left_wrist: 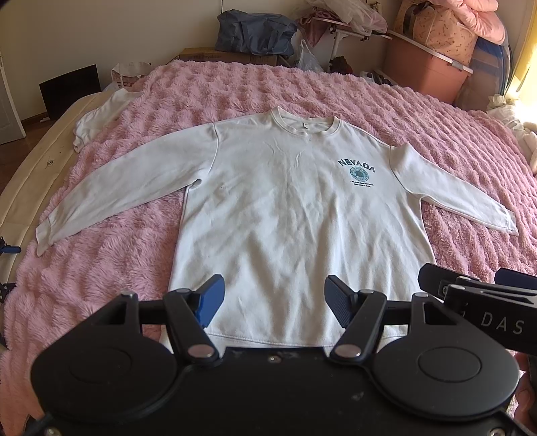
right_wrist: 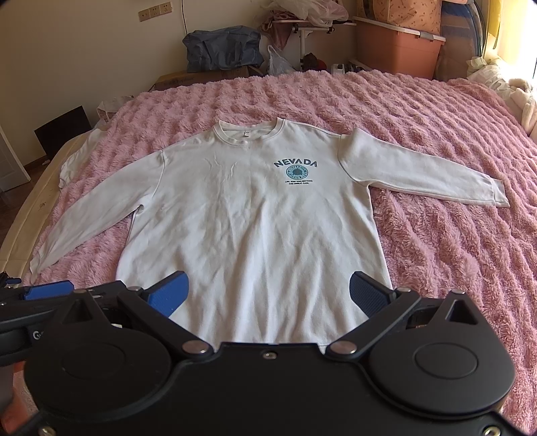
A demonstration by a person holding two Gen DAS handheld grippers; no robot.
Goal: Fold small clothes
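A white long-sleeved sweatshirt (left_wrist: pixel 285 208) with a blue "NEVADA" print (left_wrist: pixel 357 167) lies flat, front up, on a pink fluffy blanket (left_wrist: pixel 235 87), both sleeves spread out. It also shows in the right wrist view (right_wrist: pixel 255 218). My left gripper (left_wrist: pixel 273 303) is open and empty, above the sweatshirt's bottom hem. My right gripper (right_wrist: pixel 268 298) is open and empty, also above the hem, right of the left one. Part of the right gripper shows at the left wrist view's right edge (left_wrist: pixel 476 302).
Another white garment (left_wrist: pixel 100 117) lies at the bed's far left edge. Beyond the bed are a blue bag (left_wrist: pixel 255 32) on a cardboard box, a pink storage bin (left_wrist: pixel 426 67) and piled clutter. A bare mattress edge (left_wrist: pixel 37 167) runs on the left.
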